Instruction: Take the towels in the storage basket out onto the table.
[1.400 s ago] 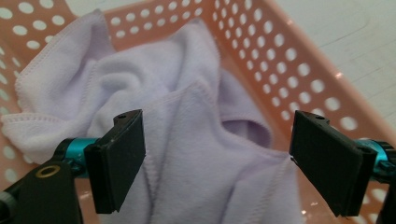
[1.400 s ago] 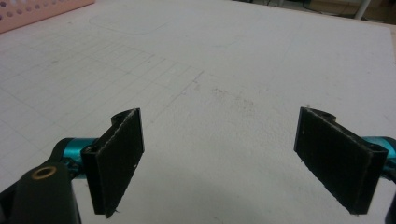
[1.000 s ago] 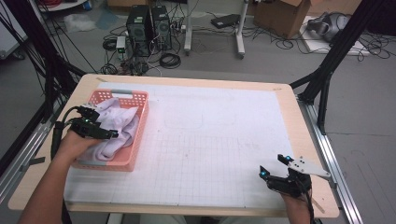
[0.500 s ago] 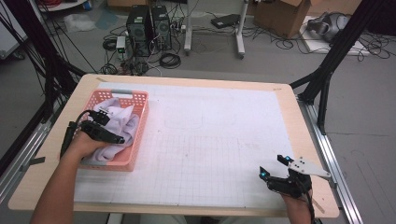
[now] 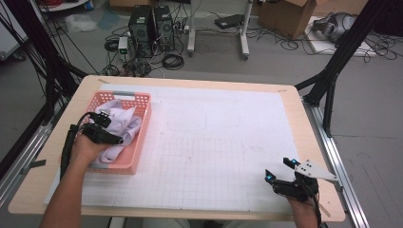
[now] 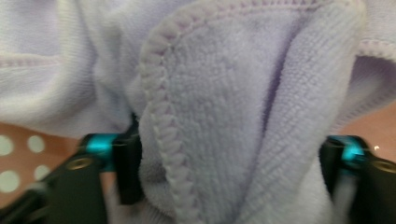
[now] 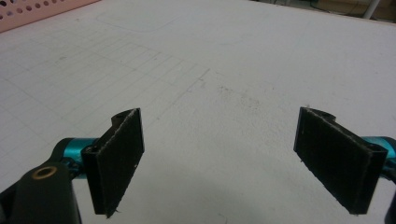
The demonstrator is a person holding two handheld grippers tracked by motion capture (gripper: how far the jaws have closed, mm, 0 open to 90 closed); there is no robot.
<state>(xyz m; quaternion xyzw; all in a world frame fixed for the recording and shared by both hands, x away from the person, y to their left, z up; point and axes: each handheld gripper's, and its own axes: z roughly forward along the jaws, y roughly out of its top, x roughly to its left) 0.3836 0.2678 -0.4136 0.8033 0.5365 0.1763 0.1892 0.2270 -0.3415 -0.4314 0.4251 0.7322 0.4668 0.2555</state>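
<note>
A: Item one, left gripper [image 5: 105,134]: we have it down inside the pink basket [image 5: 139,142] at the table's left, its jaws just been closing, with a thick fold of the lilac towel [image 6: 224,116] bunched between them. Whether the pads already bite we can't tell; the cloth fills the gap and hides the pad faces.

B: Item two, the towel itself [image 5: 124,124]: crumpled in the basket, its stitched hem running down between our jaws in the left gripper view. Risk as we judge it: we catch only the outer fold, and the rest slides out once we lift.

A: A second hazard under the same item: too much cloth gathered. If we clamp several layers, the towel may come up as a lump and be hard to spread on the white gridded mat [image 5: 228,142].

B: Item three, basket: light plastic, perforated wall. If the towel snags on the rim as we pull, we'd expect the basket to drag or tip toward the table edge, which is near on that side.

A: Item four, right gripper [image 5: 283,174]: resting at the near right corner of the mat, jaws spread wide, nothing between them, well apart from the basket.

B: Risk there: it is too far off to steady the basket if it shifts, so we'd lift slowly
</note>
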